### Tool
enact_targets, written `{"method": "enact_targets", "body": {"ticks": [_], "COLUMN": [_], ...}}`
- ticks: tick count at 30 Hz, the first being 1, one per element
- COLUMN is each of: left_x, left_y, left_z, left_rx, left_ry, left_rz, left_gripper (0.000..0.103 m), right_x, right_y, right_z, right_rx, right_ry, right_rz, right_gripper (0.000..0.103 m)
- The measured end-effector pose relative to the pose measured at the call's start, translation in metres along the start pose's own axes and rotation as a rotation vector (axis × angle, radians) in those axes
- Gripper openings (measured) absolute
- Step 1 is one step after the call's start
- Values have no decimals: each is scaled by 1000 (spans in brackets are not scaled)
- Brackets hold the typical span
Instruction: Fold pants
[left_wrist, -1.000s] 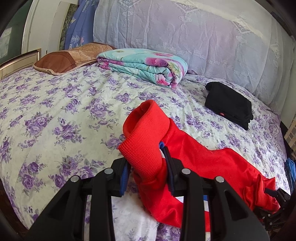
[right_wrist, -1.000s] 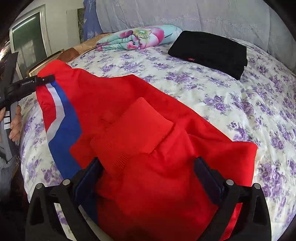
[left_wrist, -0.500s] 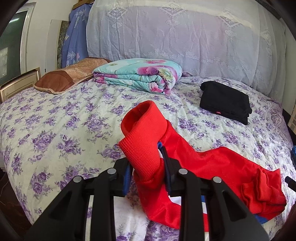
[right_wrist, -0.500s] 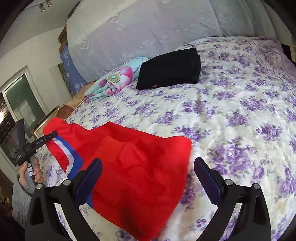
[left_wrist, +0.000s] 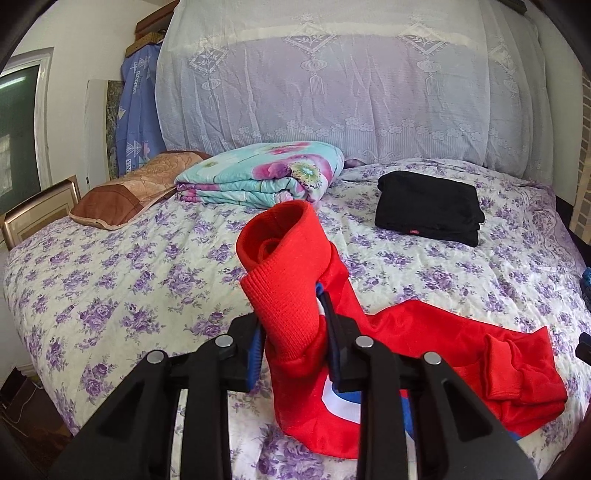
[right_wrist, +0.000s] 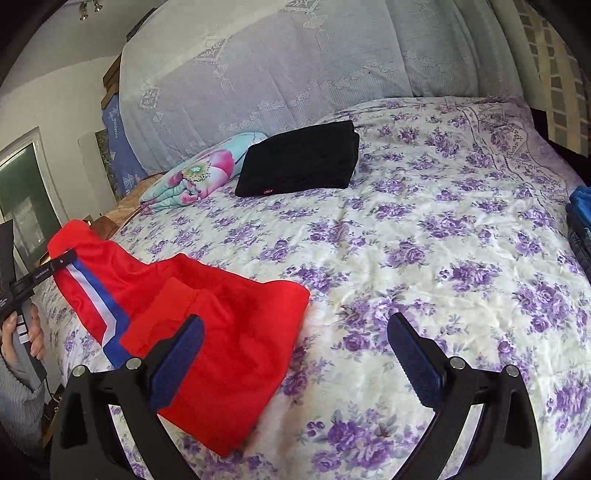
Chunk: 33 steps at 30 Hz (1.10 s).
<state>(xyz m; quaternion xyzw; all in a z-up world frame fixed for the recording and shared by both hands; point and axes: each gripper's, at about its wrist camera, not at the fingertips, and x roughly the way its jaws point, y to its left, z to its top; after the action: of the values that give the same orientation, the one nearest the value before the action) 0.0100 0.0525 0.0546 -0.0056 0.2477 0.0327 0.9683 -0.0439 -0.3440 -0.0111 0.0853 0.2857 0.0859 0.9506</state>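
Note:
The red pants (left_wrist: 424, 332), with a white and blue side stripe, lie crumpled on the flowered bedspread (left_wrist: 147, 266). My left gripper (left_wrist: 291, 328) is shut on one leg just below its ribbed cuff (left_wrist: 280, 258), which stands up above the jaws. In the right wrist view the pants (right_wrist: 221, 295) spread out at the lower left, and a hand (right_wrist: 22, 332) holds the left gripper (right_wrist: 55, 264) at their far end. My right gripper (right_wrist: 295, 321) stands wide open above the bed. Its left finger (right_wrist: 181, 350) hangs over the pants' near edge, with nothing pinched.
A folded black garment (left_wrist: 428, 206) and a folded flowered quilt (left_wrist: 258, 177) lie near the lace-covered headboard (left_wrist: 351, 92). A brown pillow (left_wrist: 125, 195) sits at the back left. Blue clothes (right_wrist: 580, 206) lie at the bed's right edge.
My left gripper has lifted the cuff higher off the bed. My right gripper has swung away to the right, so the pants now lie at its left rather than between its fingers.

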Motion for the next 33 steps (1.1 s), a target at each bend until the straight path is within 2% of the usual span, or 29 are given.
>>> {"method": "enact_targets", "body": {"ticks": [5,13,24,29,33], "left_x": [-13,-31,-41,-35,-31], "left_y": [-21,-63,-124,-127,-113], "left_z": [4,10,10,11,15], "left_rx": [42,119,220,215,170], "left_ry": [-23,-57,-75,-61,-53], "left_rz": [-3,-17,-85,-89,-83], "left_gripper": [26,25,25,25,25], "right_x": [5,5,-1,-1,-1], "right_y": [-16,-36,-49,-54,-54], "right_z": [-11,-15,-19,-19,-20], "right_rx": [75,181,256,280,281], "right_ry": [31,20,-18,-27,-23], "right_rz": [25,92,160,175,175], "right_gripper": [100,100,100,100,100]}}
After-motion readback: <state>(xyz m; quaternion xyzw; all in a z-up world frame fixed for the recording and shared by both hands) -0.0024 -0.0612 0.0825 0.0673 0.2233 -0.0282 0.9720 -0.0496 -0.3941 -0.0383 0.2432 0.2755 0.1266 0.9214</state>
